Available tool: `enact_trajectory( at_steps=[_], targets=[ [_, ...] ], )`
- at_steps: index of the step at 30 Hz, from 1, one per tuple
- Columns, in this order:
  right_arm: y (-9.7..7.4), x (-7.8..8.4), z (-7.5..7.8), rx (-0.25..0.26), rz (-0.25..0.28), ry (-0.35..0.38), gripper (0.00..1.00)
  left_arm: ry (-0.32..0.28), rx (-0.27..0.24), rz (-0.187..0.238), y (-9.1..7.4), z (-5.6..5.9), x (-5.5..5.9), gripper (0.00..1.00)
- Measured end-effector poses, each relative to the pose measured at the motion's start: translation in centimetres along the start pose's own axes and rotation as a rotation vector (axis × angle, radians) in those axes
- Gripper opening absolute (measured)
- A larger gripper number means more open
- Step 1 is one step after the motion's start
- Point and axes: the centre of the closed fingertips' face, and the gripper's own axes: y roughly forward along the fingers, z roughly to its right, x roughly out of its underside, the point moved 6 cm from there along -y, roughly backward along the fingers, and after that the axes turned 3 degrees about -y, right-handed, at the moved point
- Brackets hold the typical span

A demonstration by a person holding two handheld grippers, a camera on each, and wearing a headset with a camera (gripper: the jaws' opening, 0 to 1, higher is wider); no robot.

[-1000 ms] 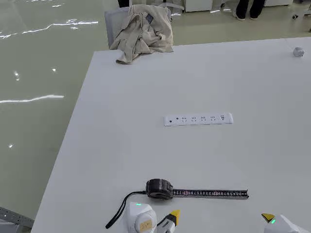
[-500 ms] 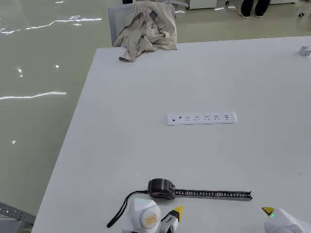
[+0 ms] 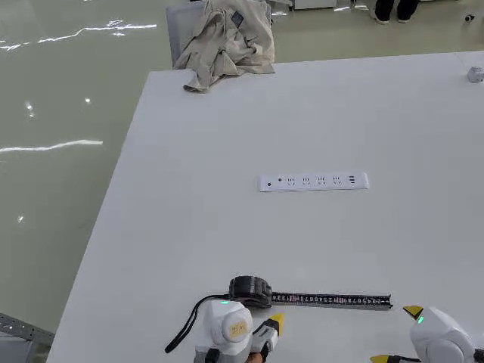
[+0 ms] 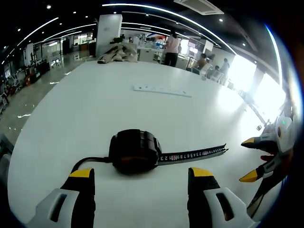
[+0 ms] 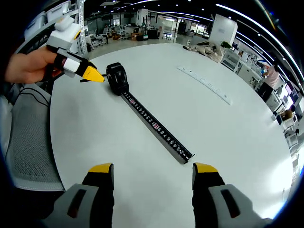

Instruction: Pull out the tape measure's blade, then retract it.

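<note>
Tape measure (image 3: 249, 291): black round case at table's near edge, between left gripper's (image 4: 141, 173) spread, empty jaws. Blade (image 3: 333, 300) drawn out flat; tip near right gripper (image 5: 153, 168), likewise spread and empty. Strap (image 3: 185, 325) trails left. Table (image 3: 227, 189): white, with power strip (image 3: 314, 182) and cloth (image 3: 223, 38). Floor (image 3: 60, 113): glossy. Blade figures illegible.

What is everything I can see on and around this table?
table: one, white, under everything.
tape measure: one, black, near edge, blade pulled out.
power strip: one, white, mid-table.
jacket: one, beige, on a chair at the far edge.
small object: one, grey, far right corner; unidentifiable.
left gripper: one, white, yellow-tipped fingers open, by the tape measure.
right gripper: one, white, yellow-tipped fingers open, by the blade's end.
</note>
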Motion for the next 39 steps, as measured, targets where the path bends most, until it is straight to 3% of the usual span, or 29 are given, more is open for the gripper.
enact_trajectory(
  at_steps=[9, 28, 39],
  targets=[
    [0.6, 0.2, 0.5, -0.034, -0.014, -0.067, 0.66, 0.001, 0.002, 0.000, 0.4, 0.0, -0.1, 0.75],
    [2.3, 1.7, 2.8, -0.046, -0.028, -0.130, 0.60, -0.007, -0.010, 0.000, 1.3, -0.2, -0.1, 0.73],
    [3.2, 1.5, 4.1, -0.088, -0.039, -0.249, 0.55, -0.018, -0.031, 0.003, 1.8, -0.5, -0.3, 0.73]
  ],
)
